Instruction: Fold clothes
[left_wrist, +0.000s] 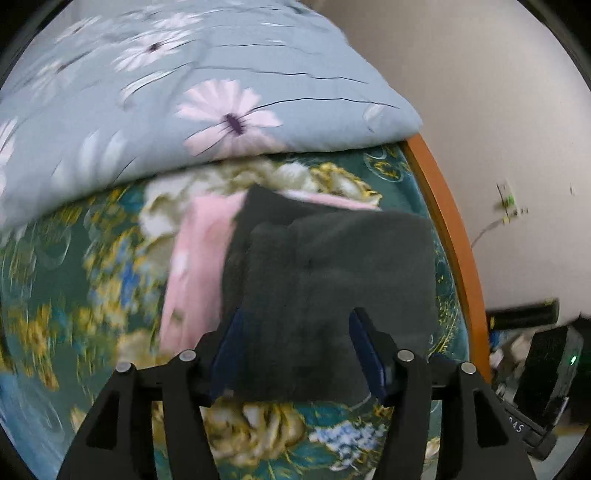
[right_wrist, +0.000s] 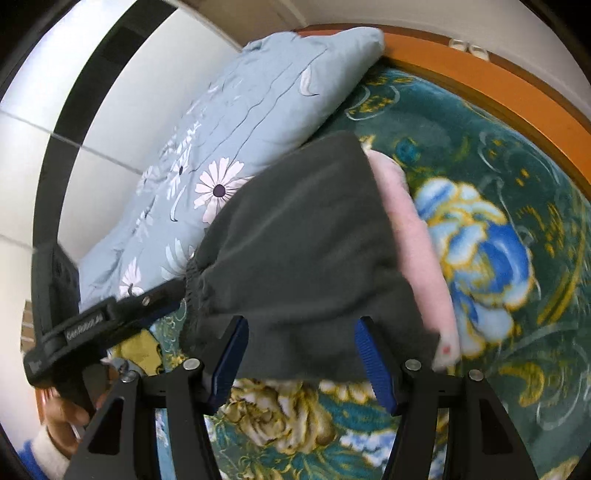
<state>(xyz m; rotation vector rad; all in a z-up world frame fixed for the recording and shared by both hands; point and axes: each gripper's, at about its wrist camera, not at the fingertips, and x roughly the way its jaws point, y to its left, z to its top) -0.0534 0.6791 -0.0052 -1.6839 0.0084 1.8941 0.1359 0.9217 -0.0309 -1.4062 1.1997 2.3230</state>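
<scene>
A folded dark grey garment (left_wrist: 332, 280) lies partly on a folded pink garment (left_wrist: 195, 258) on the green flowered blanket (left_wrist: 74, 280). My left gripper (left_wrist: 295, 354) is open, its blue-padded fingers (left_wrist: 364, 354) on either side of the grey garment's near edge. In the right wrist view the same grey garment (right_wrist: 295, 236), with an elastic waistband at its left, rests on the pink garment (right_wrist: 417, 236). My right gripper (right_wrist: 301, 354) is open, fingers astride the grey garment's near edge. The left gripper's body (right_wrist: 110, 317) shows at the left there.
A light blue flowered quilt (left_wrist: 184, 92) is piled behind the clothes, also in the right wrist view (right_wrist: 236, 140). The orange wooden bed frame (left_wrist: 447, 236) bounds the blanket; beyond it is a white wall. A dark device (left_wrist: 546, 373) stands off the bed at right.
</scene>
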